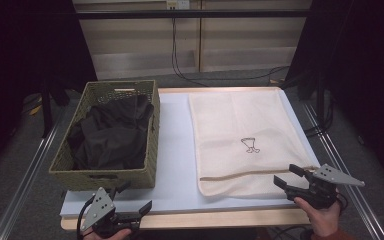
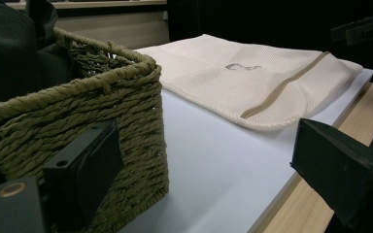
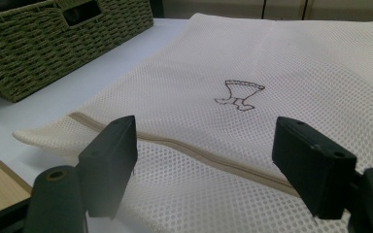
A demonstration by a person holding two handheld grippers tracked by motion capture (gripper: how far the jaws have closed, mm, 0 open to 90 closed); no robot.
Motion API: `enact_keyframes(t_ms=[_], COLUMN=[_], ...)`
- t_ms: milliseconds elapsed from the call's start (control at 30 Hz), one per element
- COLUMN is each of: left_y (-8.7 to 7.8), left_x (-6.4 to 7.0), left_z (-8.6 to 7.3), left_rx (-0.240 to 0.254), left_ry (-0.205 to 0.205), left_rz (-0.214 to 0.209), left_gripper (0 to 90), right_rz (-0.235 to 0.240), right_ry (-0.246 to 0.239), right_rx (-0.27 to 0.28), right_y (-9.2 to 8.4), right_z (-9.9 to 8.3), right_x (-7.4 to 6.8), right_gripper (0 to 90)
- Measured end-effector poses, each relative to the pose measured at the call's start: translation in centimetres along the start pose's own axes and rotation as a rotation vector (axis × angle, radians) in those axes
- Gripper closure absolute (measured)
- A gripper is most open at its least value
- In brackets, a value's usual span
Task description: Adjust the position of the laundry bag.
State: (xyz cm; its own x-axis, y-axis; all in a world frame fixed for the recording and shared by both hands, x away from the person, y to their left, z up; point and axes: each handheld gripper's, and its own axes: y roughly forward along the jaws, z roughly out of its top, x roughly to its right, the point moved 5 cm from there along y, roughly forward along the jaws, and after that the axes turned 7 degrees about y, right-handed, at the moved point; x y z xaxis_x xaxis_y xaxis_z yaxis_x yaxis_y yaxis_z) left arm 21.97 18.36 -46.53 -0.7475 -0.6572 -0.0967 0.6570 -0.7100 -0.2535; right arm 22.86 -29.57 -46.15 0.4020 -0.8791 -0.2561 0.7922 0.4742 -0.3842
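Mesh laundry bag [image 1: 242,140] is lying flat on the right half of the white board [image 1: 175,165], zipper band running along its near edge. Right gripper [image 1: 291,176] is hovering at the bag's near right corner, jaws spread wide, nothing between them. Left gripper [image 1: 132,197] is sitting at the near left edge of the table [image 1: 220,218], just in front of the wicker basket [image 1: 105,175], jaws also spread and empty. Dark clothing [image 1: 112,132] is filling the basket.

Risks, as judged: jaws pinching both mesh layers together would be keeping the bag from opening; tugging the near edge could be sliding the bag off the board.

Open room: bare strip between basket and bag; bag's right edge is lying close to the board's right edge.
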Motion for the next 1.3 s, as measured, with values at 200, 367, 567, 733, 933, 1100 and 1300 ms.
enact_keyframes(t_ms=[200, 367, 567, 733, 933, 1100, 1300], left_y=[0.1, 0.4, 0.5, 0.5, 0.7, 0.7, 0.9], left_x=[0.0, 0.1, 0.2, 0.2, 0.3, 0.3, 0.4], left_z=[-0.1, -0.2, -0.3, -0.3, 0.0, 0.0, -0.1], left_rx=[-0.029, -0.042, -0.051, -0.051, -0.037, -0.037, -0.039], left_ry=[0.017, 0.029, 0.048, 0.049, 0.064, 0.052, 0.055], left_rz=[0.028, 0.029, 0.011, 0.005, -0.001, -0.002, -0.02], left_gripper=[11.4, 10.5, 9.7, 9.7, 9.8, 10.0, 10.4], right_rz=[0.019, 0.021, 0.029, 0.052, 0.077, 0.085, 0.095], right_ry=[0.019, 0.023, 0.02, -0.005, -0.027, -0.039, -0.042], right_rx=[-0.008, -0.025, -0.049, -0.085, -0.106, -0.126, -0.153], right_y=[0.0, 0.3, 0.4, 0.7, 1.4, 2.4, 4.4], right_z=[0.0, -0.1, -0.1, -0.3, 0.0, 0.1, 0.8], right_x=[0.2, 0.4, 0.8, 0.4, -0.2, -0.5, 0.1], right_gripper=[22.9, 24.0, 24.1, 29.7, 32.8, 33.1, 33.1])
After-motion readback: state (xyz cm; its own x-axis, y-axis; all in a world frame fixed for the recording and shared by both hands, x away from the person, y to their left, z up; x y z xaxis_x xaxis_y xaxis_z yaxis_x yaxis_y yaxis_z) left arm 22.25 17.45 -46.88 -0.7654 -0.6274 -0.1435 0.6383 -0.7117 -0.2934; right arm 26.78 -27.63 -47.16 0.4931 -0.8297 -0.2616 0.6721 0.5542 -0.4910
